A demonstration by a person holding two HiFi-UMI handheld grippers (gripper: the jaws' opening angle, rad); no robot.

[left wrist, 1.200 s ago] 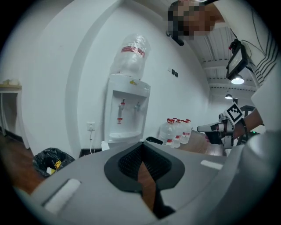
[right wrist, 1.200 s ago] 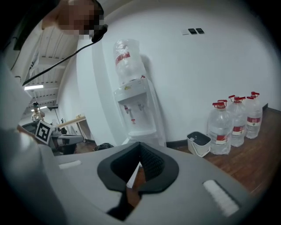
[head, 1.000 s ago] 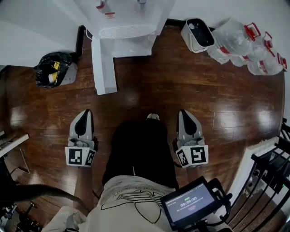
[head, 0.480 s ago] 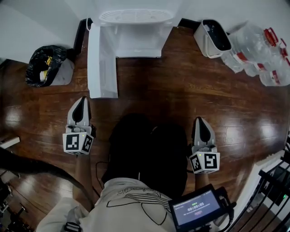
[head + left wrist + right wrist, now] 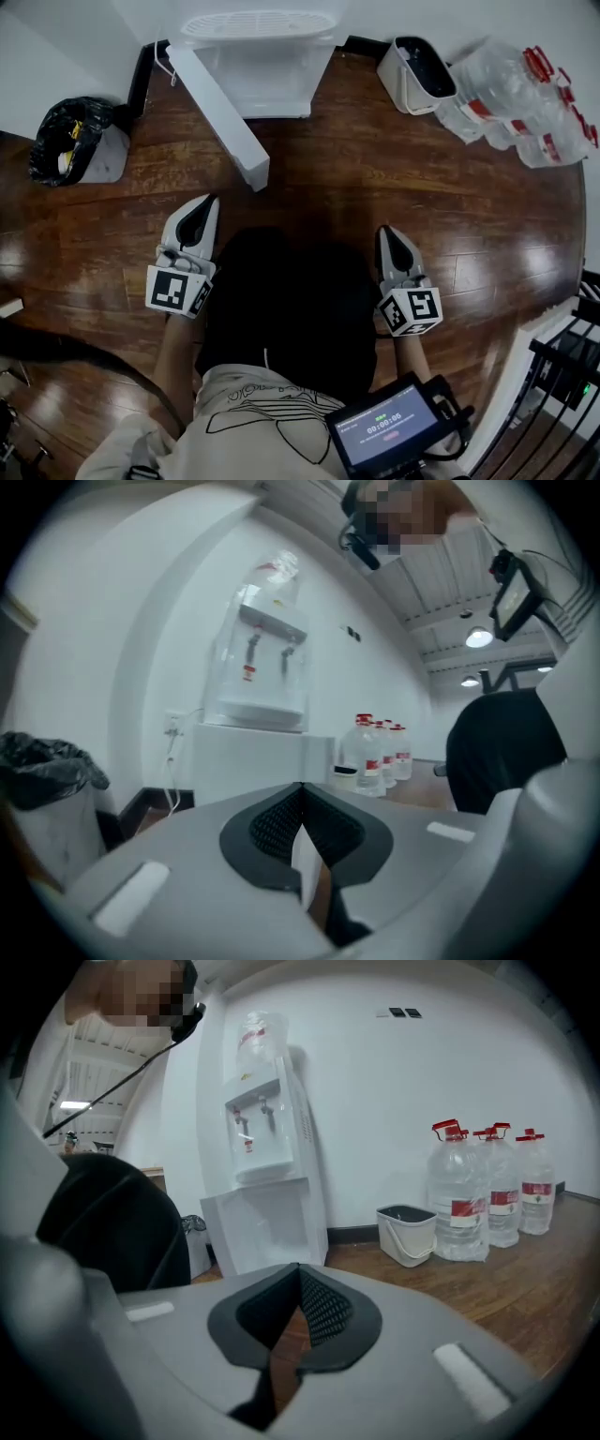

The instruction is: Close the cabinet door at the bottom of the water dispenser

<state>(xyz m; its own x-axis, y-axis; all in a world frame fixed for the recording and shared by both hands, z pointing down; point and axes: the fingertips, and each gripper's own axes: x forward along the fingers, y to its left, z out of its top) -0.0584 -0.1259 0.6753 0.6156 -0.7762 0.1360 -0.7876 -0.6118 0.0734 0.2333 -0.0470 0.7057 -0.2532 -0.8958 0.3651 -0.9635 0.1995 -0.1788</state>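
Jaws together; cabinet door point(image 5: 220, 117) diagonally outward

One left gripper point(image 5: 207, 202), lower left of centre in the head view, nose tilted toward the upper right. Its jaws were pressed together at the tips with nothing between them. Its marker cube point(image 5: 176, 291) sat at the rear, with the bare left forearm point(image 5: 172, 361) running down behind it.

One right gripper point(image 5: 386, 232), lower right of centre, nose tilted slightly toward the upper left. Its jaws were likewise closed and empty. Its own cube point(image 5: 411, 311) sat at the rear, with the right wrist point(image 5: 408, 349) below it.
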